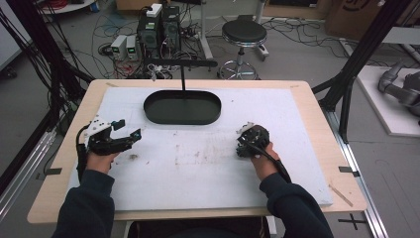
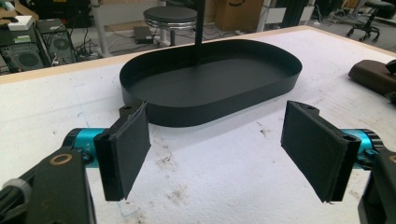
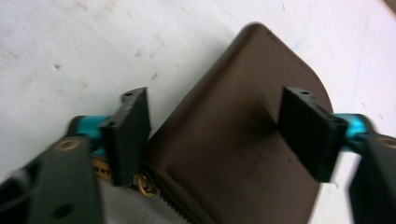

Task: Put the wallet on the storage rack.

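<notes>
On white mat, right gripper (image 3: pixel 215 135) — jaws spread (astride) brown pouch (image 3: pixel 233 154), left gripper (image 2: pixel 217 149) agape — near black tray (image 2: pixel 210 79)

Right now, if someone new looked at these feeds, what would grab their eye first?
Probably the black oval tray at the far middle of the white table, a thin black post rising from it. Next, the brown zipped pouch lying between the open jaws of the right gripper. The left gripper is open too, pointed at the tray with nothing between its jaws.

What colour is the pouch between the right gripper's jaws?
Dark brown; the pouch shows best in the right gripper view.
</notes>
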